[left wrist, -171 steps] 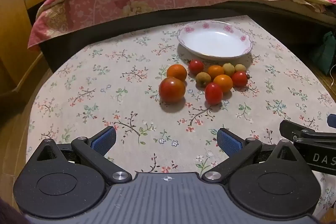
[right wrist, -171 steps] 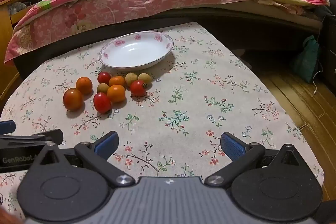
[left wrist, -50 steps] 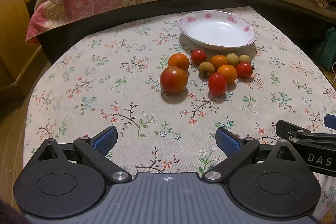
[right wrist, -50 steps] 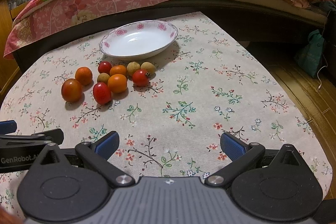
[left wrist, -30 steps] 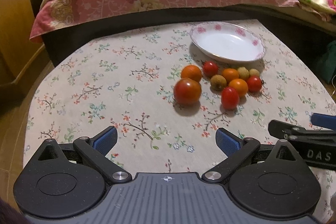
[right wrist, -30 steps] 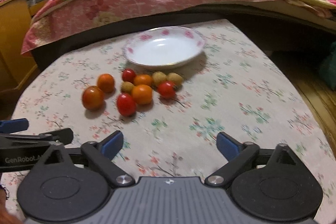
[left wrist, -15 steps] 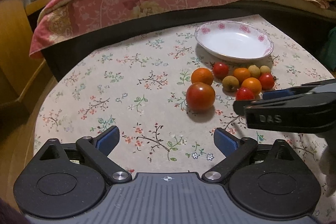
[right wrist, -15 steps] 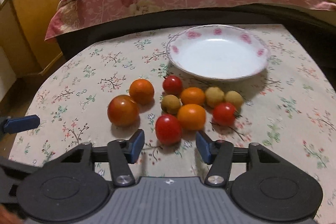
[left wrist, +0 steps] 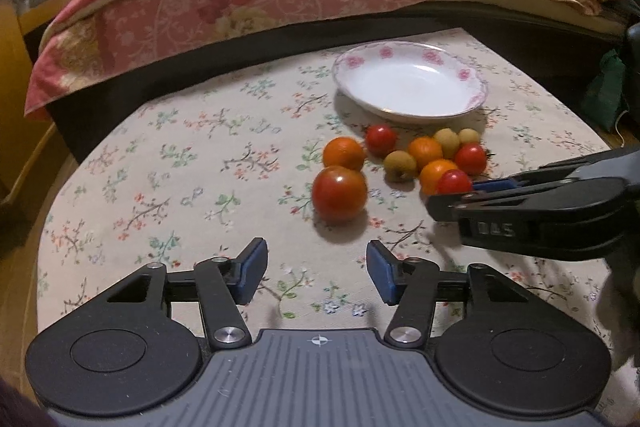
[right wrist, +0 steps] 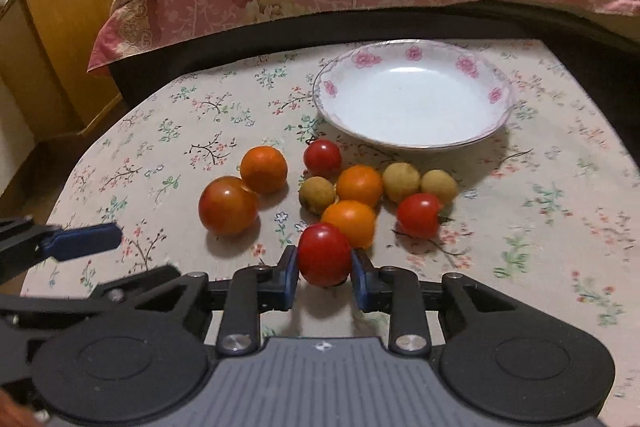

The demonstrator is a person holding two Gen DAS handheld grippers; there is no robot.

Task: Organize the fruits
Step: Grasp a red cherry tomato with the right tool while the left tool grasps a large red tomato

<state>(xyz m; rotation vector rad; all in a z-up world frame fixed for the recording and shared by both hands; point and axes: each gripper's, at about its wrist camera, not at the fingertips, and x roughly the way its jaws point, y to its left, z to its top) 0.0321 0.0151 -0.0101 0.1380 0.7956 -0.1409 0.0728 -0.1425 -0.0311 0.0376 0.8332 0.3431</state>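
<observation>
The right gripper (right wrist: 324,274) pinches a small round red tomato (right wrist: 324,254) between its blue-padded fingers (right wrist: 289,277), both pads touching its sides, near the middle of the bench (right wrist: 168,131) with the flowered cloth. An orange fruit (right wrist: 352,221) lies just behind it. The left gripper (left wrist: 316,273) has its fingers spread around nothing, short of the large red-orange tomato (left wrist: 339,193). The white flower-rimmed plate (right wrist: 412,67) lies toward the far edge.
</observation>
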